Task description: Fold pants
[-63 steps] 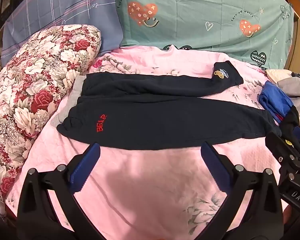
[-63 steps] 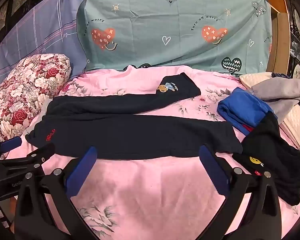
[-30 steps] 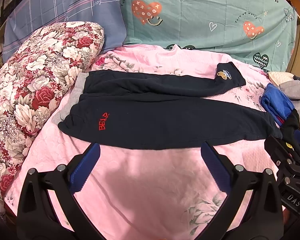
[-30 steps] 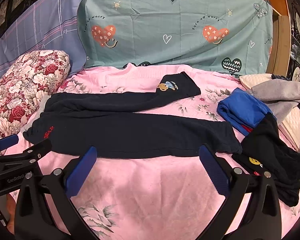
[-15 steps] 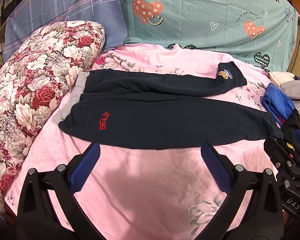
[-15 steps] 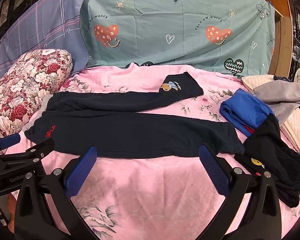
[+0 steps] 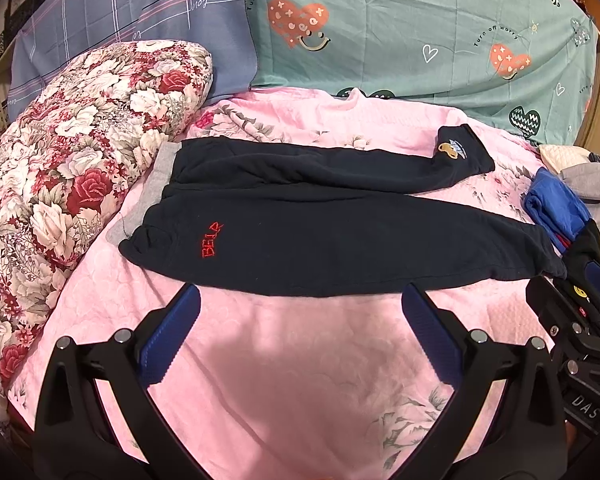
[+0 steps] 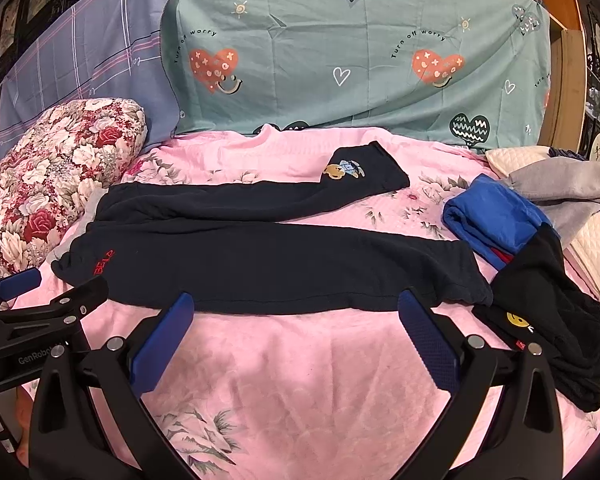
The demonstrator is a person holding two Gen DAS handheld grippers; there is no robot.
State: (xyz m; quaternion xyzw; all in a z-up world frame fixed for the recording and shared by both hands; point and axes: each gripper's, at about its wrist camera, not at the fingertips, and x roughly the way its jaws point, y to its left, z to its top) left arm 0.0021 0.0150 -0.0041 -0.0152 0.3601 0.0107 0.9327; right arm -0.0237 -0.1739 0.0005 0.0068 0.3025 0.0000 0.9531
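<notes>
Dark navy pants (image 7: 320, 240) lie flat on the pink bedspread (image 7: 300, 368), waist with grey band at the left, both legs stretching right; they also show in the right wrist view (image 8: 268, 264). Red lettering sits near the waist, and a small bear patch is on the far leg's cuff. My left gripper (image 7: 300, 304) is open and empty, just short of the near leg's front edge. My right gripper (image 8: 296, 312) is open and empty, its fingertips over the same edge further right. Each gripper shows at the other view's edge.
A floral pillow (image 7: 72, 184) lies left of the waist. A folded blue garment (image 8: 496, 220), a black garment with a yellow smiley (image 8: 548, 304) and grey clothing (image 8: 564, 188) lie at the right by the cuffs. Teal and blue sheets (image 8: 340, 60) hang behind.
Both grippers have drifted slightly, with the view shifting a little toward the pants. The pants have not moved and both grippers stay open.
</notes>
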